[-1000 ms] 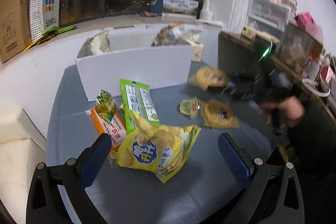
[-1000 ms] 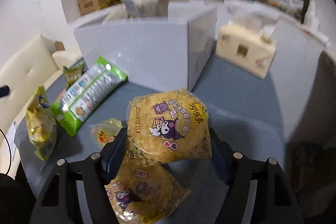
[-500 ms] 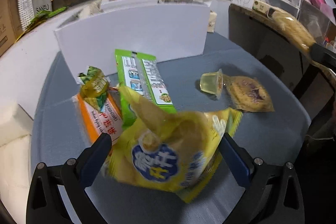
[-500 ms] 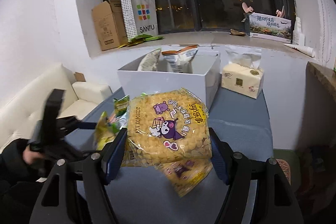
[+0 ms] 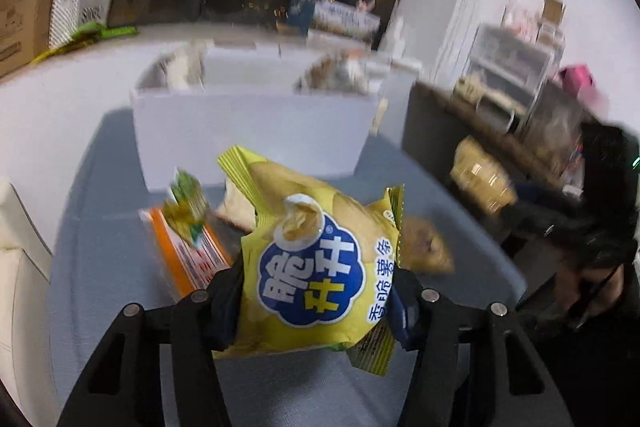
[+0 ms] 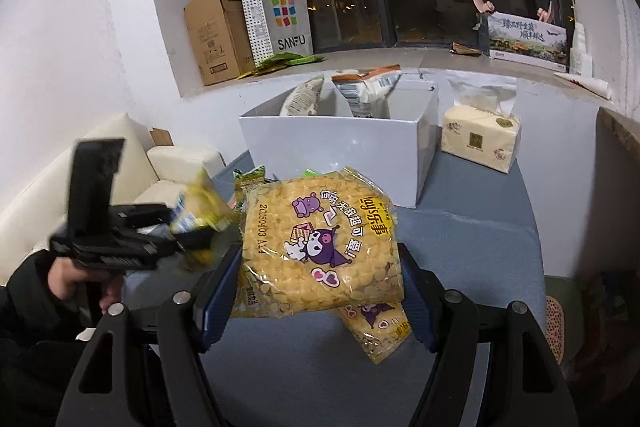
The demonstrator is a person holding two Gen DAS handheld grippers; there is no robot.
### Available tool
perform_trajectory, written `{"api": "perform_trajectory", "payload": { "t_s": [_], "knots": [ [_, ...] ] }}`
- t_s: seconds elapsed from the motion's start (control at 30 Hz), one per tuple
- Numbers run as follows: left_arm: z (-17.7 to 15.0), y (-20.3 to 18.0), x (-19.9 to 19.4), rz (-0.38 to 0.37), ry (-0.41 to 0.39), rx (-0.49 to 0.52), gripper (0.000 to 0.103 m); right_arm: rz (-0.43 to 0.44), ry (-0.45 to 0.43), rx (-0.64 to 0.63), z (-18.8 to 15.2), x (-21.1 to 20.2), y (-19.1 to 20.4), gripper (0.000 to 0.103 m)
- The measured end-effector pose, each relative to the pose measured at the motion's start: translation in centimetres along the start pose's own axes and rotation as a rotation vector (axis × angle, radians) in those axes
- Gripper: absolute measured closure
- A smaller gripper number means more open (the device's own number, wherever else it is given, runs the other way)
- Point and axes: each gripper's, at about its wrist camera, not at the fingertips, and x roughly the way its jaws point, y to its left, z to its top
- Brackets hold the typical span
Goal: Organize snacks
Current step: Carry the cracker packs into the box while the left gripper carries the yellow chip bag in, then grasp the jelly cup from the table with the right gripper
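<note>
My left gripper (image 5: 316,303) is shut on a yellow chip bag (image 5: 320,267) and holds it above the grey table (image 5: 104,267). My right gripper (image 6: 316,291) is shut on a round yellow cartoon snack pack (image 6: 320,247), lifted off the table. A second such pack (image 6: 380,331) lies on the table below it. The white box (image 6: 332,147) with several bags inside stands at the table's far side; it also shows in the left wrist view (image 5: 252,135). The left gripper with its bag shows at the left of the right wrist view (image 6: 192,223).
An orange packet (image 5: 188,255) and a small green packet (image 5: 186,207) lie at the table's left. A tissue pack (image 6: 480,139) stands right of the box. A cream sofa (image 6: 80,187) borders the left side. Shelves with clutter (image 5: 516,79) stand at the right.
My left gripper closed on the yellow chip bag and lifted it off the table. My right gripper rose and pulled back with its cartoon snack pack.
</note>
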Motion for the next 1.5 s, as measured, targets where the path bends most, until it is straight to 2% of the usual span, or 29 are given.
{"api": "perform_trajectory", "payload": {
  "t_s": [0.17, 0.3, 0.4, 0.5, 0.63, 0.8, 0.9, 0.93, 0.97, 1.0, 1.03, 1.07, 1.17, 1.37, 1.5],
  "knots": [
    [4.5, 1.3, -2.3, -0.024, -0.107, -0.034, 0.041, -0.007, -0.047, 0.003, 2.0, -0.3, 0.5, 0.027],
    [9.9, 2.6, -2.1, -0.019, -0.173, -0.030, 0.041, -0.032, -0.101, 0.016, 6.7, 0.0, 0.1, 0.027],
    [14.1, 3.7, -0.2, -0.007, -0.181, -0.033, 0.041, -0.042, -0.145, 0.031, 11.2, 0.8, -0.6, 0.027],
    [18.0, 5.4, 3.6, 0.011, -0.141, -0.038, 0.041, -0.070, -0.155, 0.056, 15.7, 2.7, -1.4, 0.027],
    [21.1, 6.8, 8.9, 0.059, -0.071, -0.013, 0.041, -0.126, -0.099, 0.104, 20.6, 8.0, -3.7, 0.026],
    [22.3, 8.1, 13.7, 0.088, -0.006, -0.024, 0.041, -0.153, 0.010, 0.159, 22.8, 13.8, -6.8, 0.026],
    [22.2, 8.6, 15.5, 0.105, 0.041, -0.022, 0.037, -0.142, 0.048, 0.184, 23.2, 15.5, -8.1, 0.027],
    [22.2, 8.7, 15.8, 0.108, 0.050, -0.022, 0.031, -0.144, 0.052, 0.186, 23.1, 15.9, -8.3, 0.026],
    [22.1, 8.9, 15.8, 0.128, 0.048, -0.029, 0.010, -0.127, 0.067, 0.192, 23.1, 16.3, -8.5, 0.026],
    [22.0, 9.1, 15.7, 0.137, 0.044, -0.043, 0.000, -0.097, 0.091, 0.203, 23.1, 16.7, -8.7, 0.021],
    [21.9, 9.3, 15.5, 0.131, 0.040, -0.055, 0.000, -0.087, 0.108, 0.215, 23.0, 17.0, -8.9, 0.007],
    [21.7, 9.5, 15.4, 0.134, 0.045, -0.066, 0.000, -0.087, 0.104, 0.216, 23.0, 17.0, -9.1, 0.000],
    [21.5, 9.4, 14.4, 0.151, 0.036, -0.047, 0.000, -0.128, 0.072, 0.194, 22.7, 16.4, -8.8, 0.000],
    [21.1, 8.7, 11.2, 0.157, -0.002, -0.020, 0.000, -0.125, -0.008, 0.211, 23.5, 13.7, -8.6, 0.000],
    [19.7, 7.8, 7.8, 0.143, -0.048, -0.008, 0.000, -0.101, -0.078, 0.162, 23.4, 10.4, -7.2, 0.000]
  ]
}}
